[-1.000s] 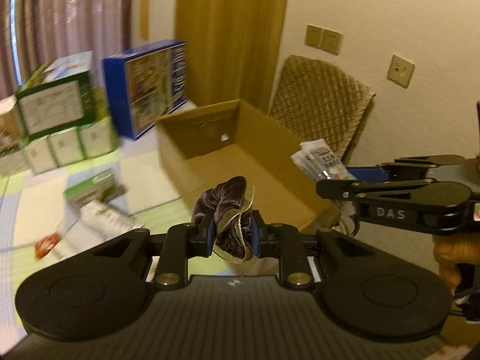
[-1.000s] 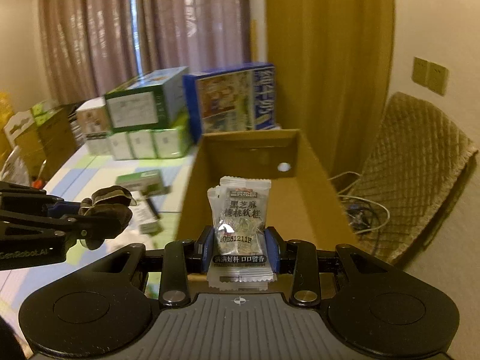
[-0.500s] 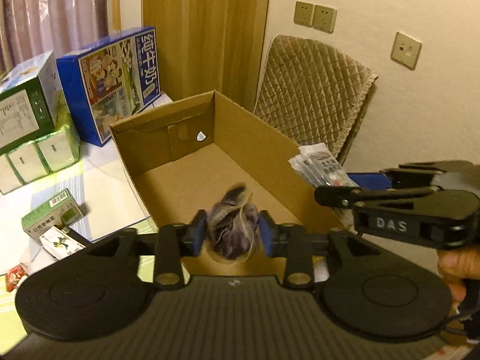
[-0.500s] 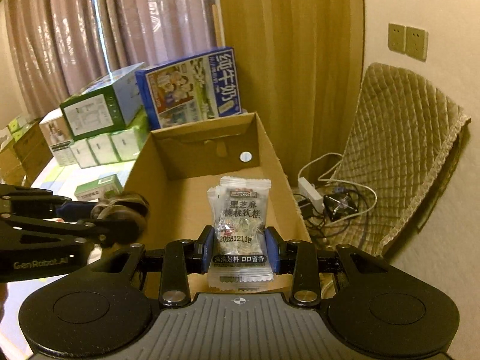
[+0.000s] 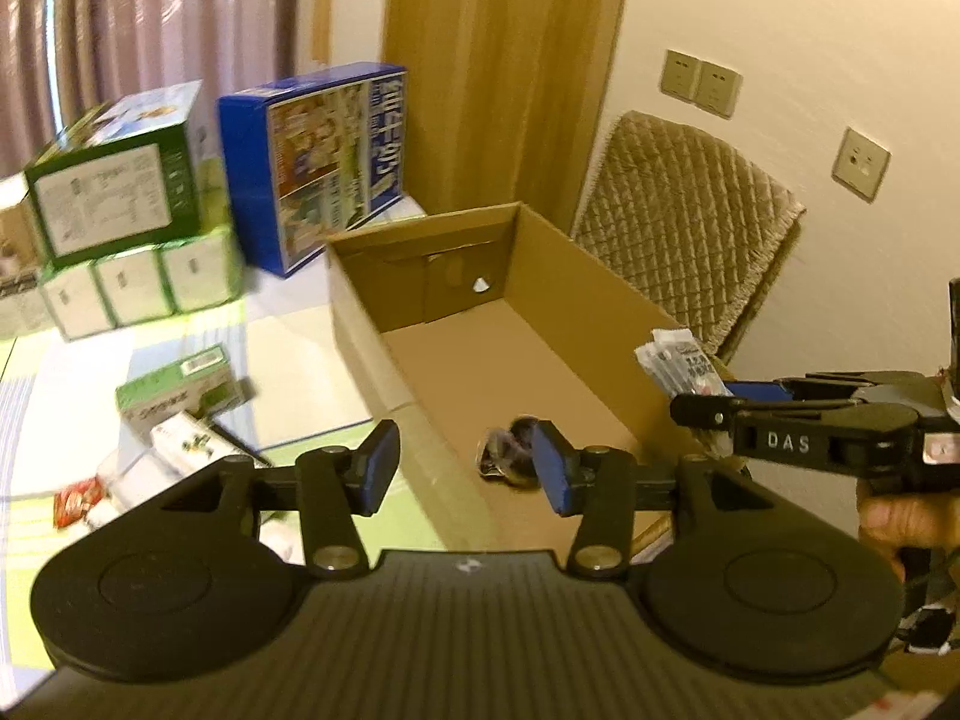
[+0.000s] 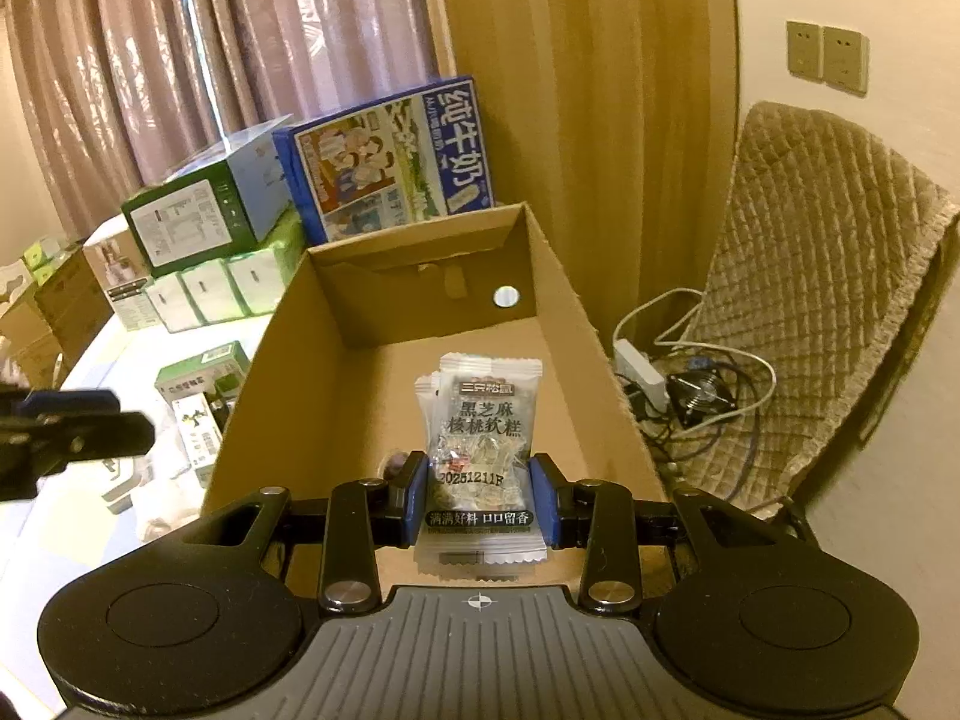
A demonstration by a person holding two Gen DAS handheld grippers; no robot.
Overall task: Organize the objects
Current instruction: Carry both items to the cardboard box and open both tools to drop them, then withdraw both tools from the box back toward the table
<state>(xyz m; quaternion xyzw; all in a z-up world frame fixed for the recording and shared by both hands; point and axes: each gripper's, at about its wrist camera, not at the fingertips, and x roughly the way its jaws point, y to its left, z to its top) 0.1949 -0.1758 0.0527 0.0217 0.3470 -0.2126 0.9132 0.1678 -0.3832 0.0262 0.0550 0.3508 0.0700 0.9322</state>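
Right now my left gripper (image 5: 465, 471) has its blue-padded jaws spread wide with nothing between them, hovering over the near-left wall of the open brown corrugated cardboard box (image 5: 576, 276). On the box floor at the near end lies the dark, crumpled velvet scrunchie (image 5: 507, 459), a soft rounded lump partly hidden behind my right pad; I cannot tell its long axis. My right gripper (image 6: 480, 492) is clamped on the glossy, crinkly clear plastic snack packet (image 6: 483, 438), a flat rectangle with serrated ends, standing upright with its long axis vertical and its printed face toward the camera, held over the near end of the box. A hand (image 5: 897, 519) grips the right tool's handle, fingers reaching left
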